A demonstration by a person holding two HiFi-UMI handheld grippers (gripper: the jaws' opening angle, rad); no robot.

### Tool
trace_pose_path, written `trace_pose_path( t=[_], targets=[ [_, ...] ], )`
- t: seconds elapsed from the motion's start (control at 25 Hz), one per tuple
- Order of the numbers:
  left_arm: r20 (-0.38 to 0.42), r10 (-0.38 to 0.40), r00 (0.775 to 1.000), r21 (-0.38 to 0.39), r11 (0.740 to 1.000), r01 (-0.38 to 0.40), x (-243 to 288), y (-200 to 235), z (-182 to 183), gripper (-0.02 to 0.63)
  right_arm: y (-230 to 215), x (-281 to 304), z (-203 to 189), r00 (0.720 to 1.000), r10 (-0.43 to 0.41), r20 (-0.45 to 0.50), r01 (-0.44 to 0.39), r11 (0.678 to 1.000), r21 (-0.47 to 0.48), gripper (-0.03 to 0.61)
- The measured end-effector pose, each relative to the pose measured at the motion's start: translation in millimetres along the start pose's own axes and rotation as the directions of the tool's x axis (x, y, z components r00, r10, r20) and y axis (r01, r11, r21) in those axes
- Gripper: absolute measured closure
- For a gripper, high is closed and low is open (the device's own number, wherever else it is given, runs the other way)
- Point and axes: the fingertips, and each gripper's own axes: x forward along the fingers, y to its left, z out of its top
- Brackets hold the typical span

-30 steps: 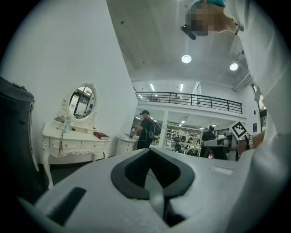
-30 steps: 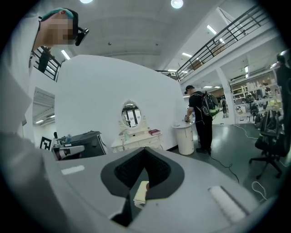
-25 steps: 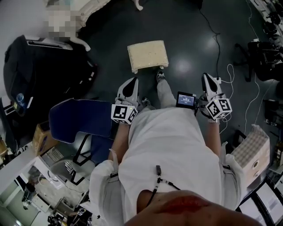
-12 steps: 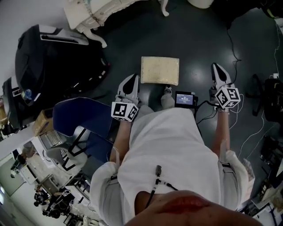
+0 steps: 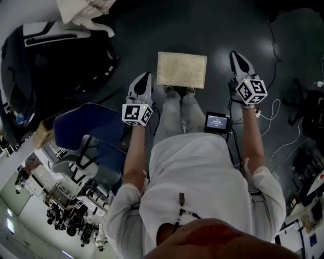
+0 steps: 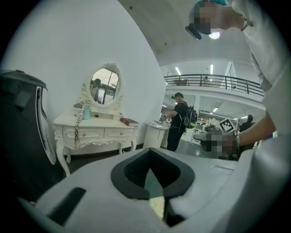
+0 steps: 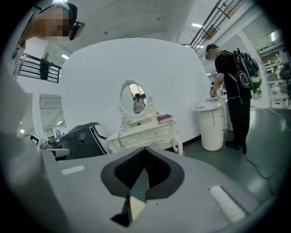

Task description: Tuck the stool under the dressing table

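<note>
The stool (image 5: 181,70), a cream rectangular cushion, stands on the dark floor right in front of the person's feet. My left gripper (image 5: 143,79) hangs just left of it and my right gripper (image 5: 236,55) a little to its right; both are shut and hold nothing. The white ornate dressing table (image 5: 85,11) shows at the top left edge, apart from the stool. In the left gripper view the dressing table (image 6: 96,133) with its oval mirror stands against the white wall beyond my left gripper (image 6: 151,154). The right gripper view shows the dressing table (image 7: 144,132) ahead of my right gripper (image 7: 144,152).
A black bulky chair (image 5: 55,55) stands left of the stool, a blue chair (image 5: 91,132) behind it. Cables (image 5: 276,109) trail on the floor at right. A white round cabinet (image 7: 213,125) and a person with a backpack (image 7: 234,82) are right of the dressing table.
The person has stepped up to the stool. Both grippers have moved forward and down, and now flank the stool on either side. Both stay shut.
</note>
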Motion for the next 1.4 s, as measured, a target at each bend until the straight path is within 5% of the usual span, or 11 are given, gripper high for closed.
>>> trace_pose_path(
  t=[0.16, 0.4, 0.6, 0.88, 1.0, 1.12, 1.4],
  targets=[
    [-0.143, -0.063, 0.988, -0.039, 0.998, 0.058, 26.8, 29.2, -83.3, 0.606, 15.0, 21.0, -89.5, 0.993, 0.007, -0.121, 0.000, 0.998, 0.058, 0.571],
    [-0.319, -0.129, 0.939, -0.100, 0.990, 0.102, 67.8, 56.8, -215.0, 0.534, -8.5, 43.6, -216.2, 0.961, -0.047, -0.272, 0.083, 0.989, 0.124, 0.569],
    [-0.420, -0.129, 0.898, -0.187, 0.981, 0.053, 82.8, 91.7, -323.3, 0.411, -30.2, 49.0, -334.6, 0.921, -0.124, -0.369, 0.224, 0.944, 0.242, 0.402],
    [-0.507, -0.136, 0.851, -0.231, 0.973, 0.018, 105.9, 124.3, -450.1, 0.278, -62.0, 67.4, -474.9, 0.850, -0.185, -0.494, 0.329, 0.918, 0.222, 0.241],
    [-0.557, -0.109, 0.823, -0.182, 0.983, 0.007, 107.0, 124.8, -478.1, 0.246, -63.4, 60.0, -511.5, 0.816, -0.171, -0.552, 0.327, 0.924, 0.197, 0.225],
    [-0.557, -0.094, 0.825, -0.208, 0.978, -0.029, 108.7, 127.6, -486.1, 0.244, -60.8, 52.8, -537.7, 0.780, -0.151, -0.608, 0.321, 0.930, 0.180, 0.224],
    [-0.604, -0.123, 0.788, -0.174, 0.985, 0.021, 109.4, 126.4, -500.7, 0.274, -59.7, 55.2, -546.8, 0.743, -0.162, -0.649, 0.344, 0.925, 0.163, 0.255]
  ],
)
